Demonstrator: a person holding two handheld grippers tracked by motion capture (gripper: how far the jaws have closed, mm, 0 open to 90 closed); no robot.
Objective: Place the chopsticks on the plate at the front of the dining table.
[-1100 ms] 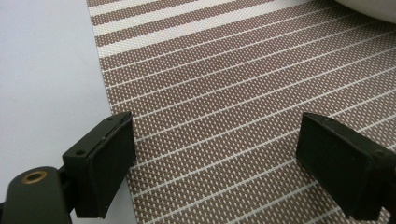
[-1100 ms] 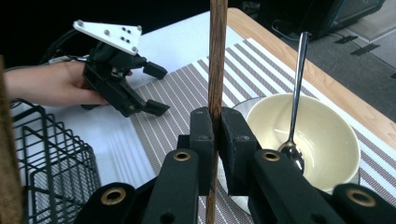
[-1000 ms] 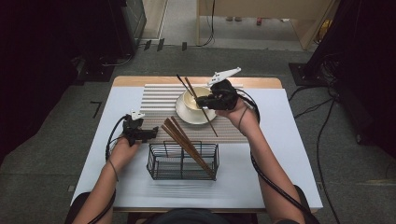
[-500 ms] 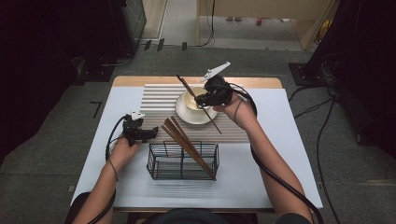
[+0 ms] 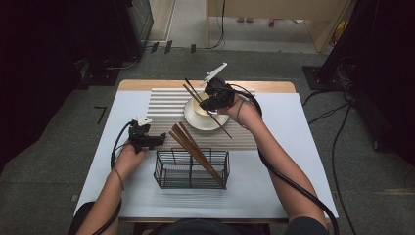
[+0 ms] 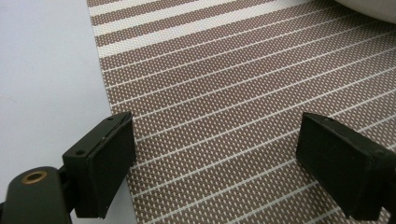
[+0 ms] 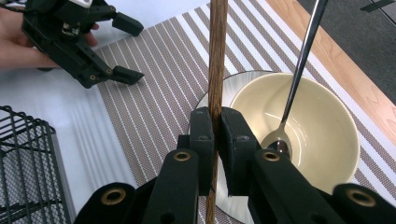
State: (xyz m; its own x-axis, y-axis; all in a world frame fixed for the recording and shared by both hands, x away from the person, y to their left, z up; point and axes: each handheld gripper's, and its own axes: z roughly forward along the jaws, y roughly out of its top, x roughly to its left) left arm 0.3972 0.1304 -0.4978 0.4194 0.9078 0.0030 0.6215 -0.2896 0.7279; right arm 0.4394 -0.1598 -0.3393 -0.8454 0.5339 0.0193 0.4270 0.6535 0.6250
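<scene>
From the high view: right gripper (image 5: 211, 99) hovering over the bowl (image 5: 201, 108) on its saucer (image 5: 195, 121), jaws pinching a single brown chopstick (image 5: 221, 126) that is slanting across the bowl toward the wire basket (image 5: 192, 169); left gripper (image 5: 147, 140) resting low at the left edge of the striped mat (image 5: 166, 105), beside more chopsticks (image 5: 195, 152) leaning in the basket. From the left gripper view: jaws standing wide apart, holding nothing, just bare mat (image 6: 224, 107) and a strip of white table (image 6: 46, 74) between and beside them. From the right gripper view: jaws clamped tight on the chopstick (image 7: 217, 70) near its middle, the stick running straight up between the pads, a spoon (image 7: 292, 88) lying in the cream bowl (image 7: 322, 135) just to the side. Likely trouble from here: pinching a thin round stick at one narrow point, so rolling or pivoting in the grip and slipping out; swinging the long free end into the spoon handle or bowl rim and tipping something; missing the basket opening or knocking the leaning chopsticks on arrival.
</scene>
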